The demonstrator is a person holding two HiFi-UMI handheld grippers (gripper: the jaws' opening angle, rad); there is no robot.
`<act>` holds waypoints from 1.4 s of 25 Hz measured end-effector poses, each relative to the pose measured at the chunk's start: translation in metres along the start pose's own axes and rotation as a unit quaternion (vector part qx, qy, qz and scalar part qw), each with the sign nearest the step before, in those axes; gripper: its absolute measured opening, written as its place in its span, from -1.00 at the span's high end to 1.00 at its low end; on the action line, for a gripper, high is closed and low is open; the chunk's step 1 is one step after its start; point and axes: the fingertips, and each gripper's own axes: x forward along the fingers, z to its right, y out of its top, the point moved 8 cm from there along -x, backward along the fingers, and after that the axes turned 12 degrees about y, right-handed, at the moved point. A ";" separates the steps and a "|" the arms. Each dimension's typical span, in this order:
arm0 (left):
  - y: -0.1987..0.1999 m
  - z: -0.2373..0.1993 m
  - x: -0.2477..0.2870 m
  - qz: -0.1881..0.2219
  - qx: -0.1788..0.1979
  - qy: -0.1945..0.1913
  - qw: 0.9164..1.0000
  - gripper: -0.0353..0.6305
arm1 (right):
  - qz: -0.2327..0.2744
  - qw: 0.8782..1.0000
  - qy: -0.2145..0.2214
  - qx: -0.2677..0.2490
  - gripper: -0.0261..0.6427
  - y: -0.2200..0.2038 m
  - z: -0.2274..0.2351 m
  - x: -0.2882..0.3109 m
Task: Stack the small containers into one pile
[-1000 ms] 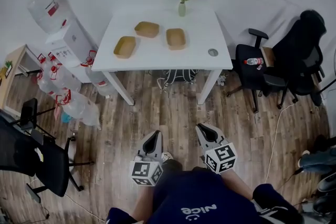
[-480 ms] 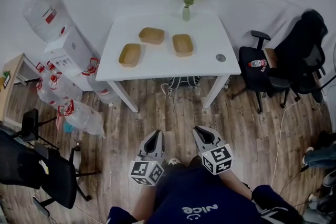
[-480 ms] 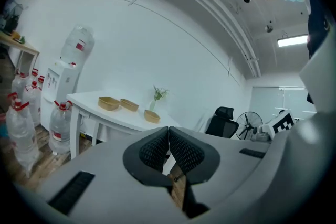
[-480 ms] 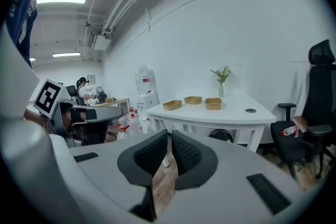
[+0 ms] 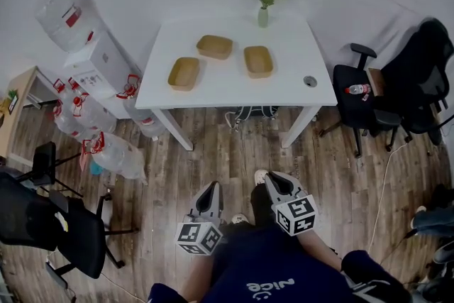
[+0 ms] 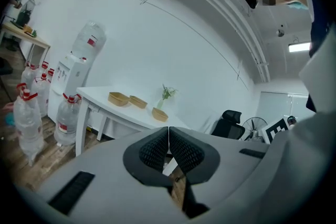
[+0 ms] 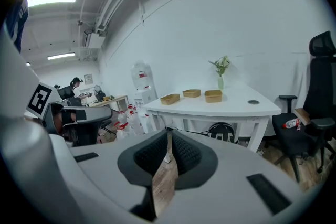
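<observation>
Containers (image 5: 214, 47): three, separate, on table (image 5: 234, 87)

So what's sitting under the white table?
A dark bag lies on the wood floor between the legs of the table. Anything farther back beneath the tabletop is covered in the head view.

Head view: high up, facing forward and steeply down. Bench (image 5: 234, 85) well ahead, top centre. Left gripper (image 5: 211, 186) and right gripper (image 5: 273, 177) close under the lens, near the lower edge.

Left gripper view: low, near level, sighting along its own fingers (image 6: 155, 149). Bench far off at mid-left, seen from the end by the water dispenser (image 6: 73, 68).

Right gripper view: low, tipped slightly down along its fingers (image 7: 184, 152). Bench ahead, right of centre, front edge toward the lens.

Shared by all three: bench top, three brown trays (image 5: 184, 73) (image 5: 214, 47) (image 5: 258, 61), vase of flowers (image 5: 263, 16).
</observation>
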 end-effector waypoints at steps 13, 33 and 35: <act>0.026 -0.006 0.099 -0.010 0.027 0.055 0.998 0.83 | -0.003 0.999 0.041 0.003 0.75 0.057 0.095 0.087; 0.061 0.048 0.315 0.001 0.028 0.099 0.995 0.83 | -0.052 0.992 0.108 -0.030 0.75 0.142 0.292 0.184; 0.060 0.050 0.322 -0.008 0.026 0.105 0.994 0.83 | -0.051 0.993 0.104 -0.020 0.75 0.144 0.298 0.187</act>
